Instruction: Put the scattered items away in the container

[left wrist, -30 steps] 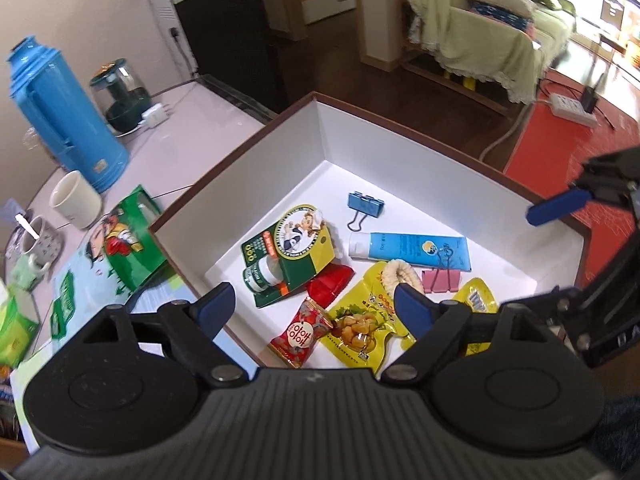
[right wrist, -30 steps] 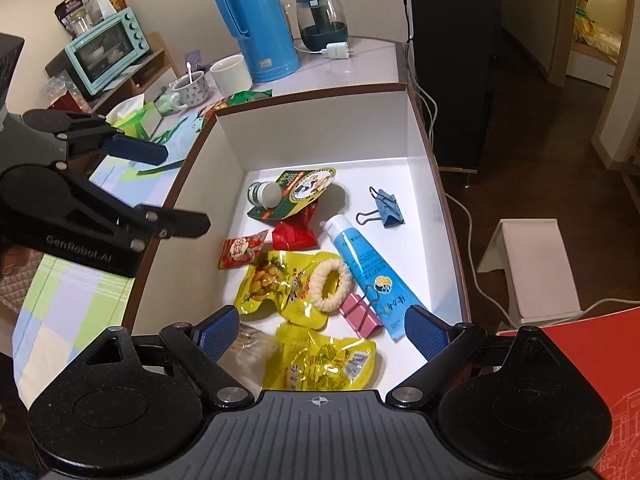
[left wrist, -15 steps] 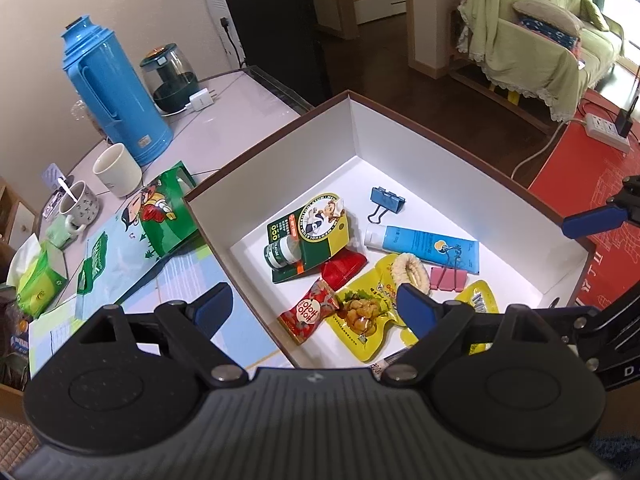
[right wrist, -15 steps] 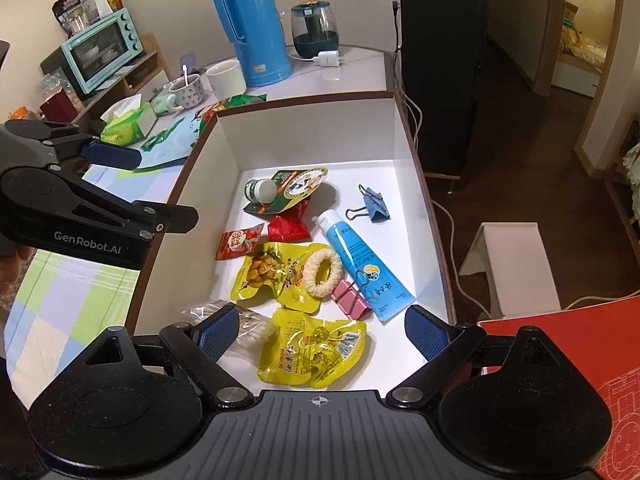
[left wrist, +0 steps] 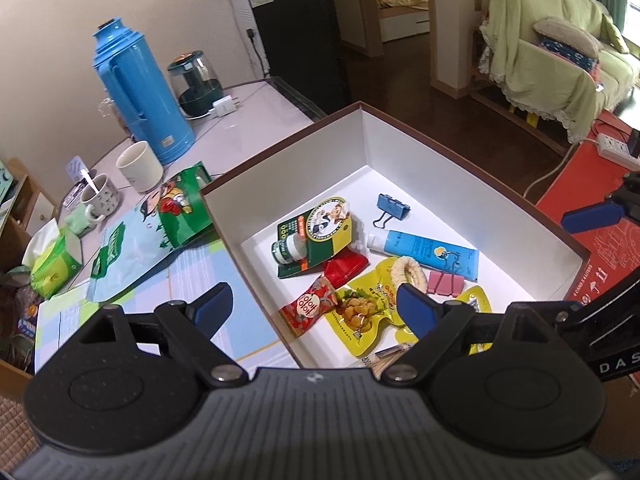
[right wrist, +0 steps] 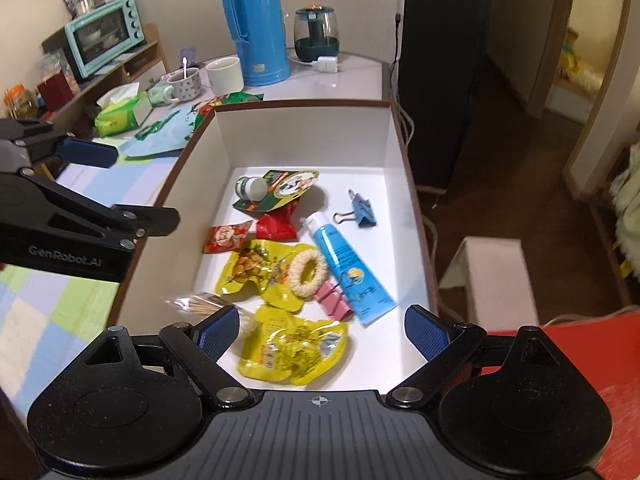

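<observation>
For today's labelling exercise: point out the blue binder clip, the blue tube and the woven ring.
blue binder clip (right wrist: 365, 213), right wrist view, clip body.
blue tube (right wrist: 348, 268), right wrist view, mid-body.
woven ring (right wrist: 297, 280), right wrist view, left band.

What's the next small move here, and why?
Probably swing the left gripper toward the green snack bag. Both grippers' jaws are open and empty; the right gripper hangs over the box, which already holds the small items, while that bag lies outside on the table against the box wall.
</observation>
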Motion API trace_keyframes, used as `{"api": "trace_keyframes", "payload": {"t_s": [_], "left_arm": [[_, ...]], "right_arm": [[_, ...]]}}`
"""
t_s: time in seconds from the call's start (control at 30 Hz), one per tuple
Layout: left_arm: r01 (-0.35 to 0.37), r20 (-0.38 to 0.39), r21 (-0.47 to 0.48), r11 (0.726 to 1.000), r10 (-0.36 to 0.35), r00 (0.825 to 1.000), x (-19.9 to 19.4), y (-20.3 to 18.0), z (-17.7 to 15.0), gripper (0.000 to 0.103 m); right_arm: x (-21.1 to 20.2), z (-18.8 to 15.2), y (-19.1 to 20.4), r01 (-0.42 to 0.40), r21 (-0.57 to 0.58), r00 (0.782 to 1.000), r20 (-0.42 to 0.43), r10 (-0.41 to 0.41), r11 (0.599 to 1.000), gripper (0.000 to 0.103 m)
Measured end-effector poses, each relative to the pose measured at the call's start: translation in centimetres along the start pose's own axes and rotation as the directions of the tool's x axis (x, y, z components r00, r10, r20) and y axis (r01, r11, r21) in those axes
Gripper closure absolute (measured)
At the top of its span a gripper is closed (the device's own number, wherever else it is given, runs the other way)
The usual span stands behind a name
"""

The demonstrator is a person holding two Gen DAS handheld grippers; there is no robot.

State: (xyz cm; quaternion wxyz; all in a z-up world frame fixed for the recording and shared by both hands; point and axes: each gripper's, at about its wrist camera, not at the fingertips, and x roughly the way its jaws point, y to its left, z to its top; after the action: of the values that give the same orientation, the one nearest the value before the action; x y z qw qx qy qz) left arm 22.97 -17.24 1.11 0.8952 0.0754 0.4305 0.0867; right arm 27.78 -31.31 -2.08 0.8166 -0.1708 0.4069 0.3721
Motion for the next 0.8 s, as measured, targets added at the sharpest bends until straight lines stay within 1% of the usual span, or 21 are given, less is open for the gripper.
{"api": "trace_keyframes", "payload": {"t_s": [0.1, 0.23, 0.3, 0.43, 0.57, 0.8], "left_arm": [[-0.006, 0.009, -0.008, 1.000, 0.006, 1.000, -0.5, 0.1, -0.2, 0.016], [-0.011, 0.023, -0.018, 1.000, 0.012, 1.000, -1.2, 0.4, -0.4, 0.016], [-0.007, 0.028, -0.019, 1.000, 0.008, 1.000, -1.5, 0.6, -0.3, 0.016], [-0.018, 0.016, -0.018, 1.000, 0.018, 1.000, -1.9, 1.1, -0.5, 0.016], [-0.011, 0.009, -0.020, 1.000, 0.011, 1.000, -2.4, 1.7, -1.0, 0.016], [0.001, 0.026, -0.010, 1.000, 0.000, 1.000, -3.9, 2.6, -2.2, 0.016]], "right_arm": [[-0.3, -0.2, 0.3, 0.012, -0.014, 1.000, 0.022, -0.012, 1.000, 0.011], [-0.8, -0.3, 0.1, -0.021, 0.032, 0.999, 0.028, 0.020, 0.999, 0.011], [-1.0, -0.2, 0.1, -0.008, 0.065, 1.000, 0.023, 0.006, 0.998, 0.011], [-1.8, 0.0, 0.7, -0.006, 0.102, 1.000, 0.024, 0.004, 0.995, 0.011], [-2.7, 0.0, 2.0, 0.009, 0.119, 1.000, 0.022, -0.012, 0.993, 0.011], [-3.6, -0.6, 4.1, 0.044, 0.169, 0.999, 0.003, -0.045, 0.985, 0.011]]}}
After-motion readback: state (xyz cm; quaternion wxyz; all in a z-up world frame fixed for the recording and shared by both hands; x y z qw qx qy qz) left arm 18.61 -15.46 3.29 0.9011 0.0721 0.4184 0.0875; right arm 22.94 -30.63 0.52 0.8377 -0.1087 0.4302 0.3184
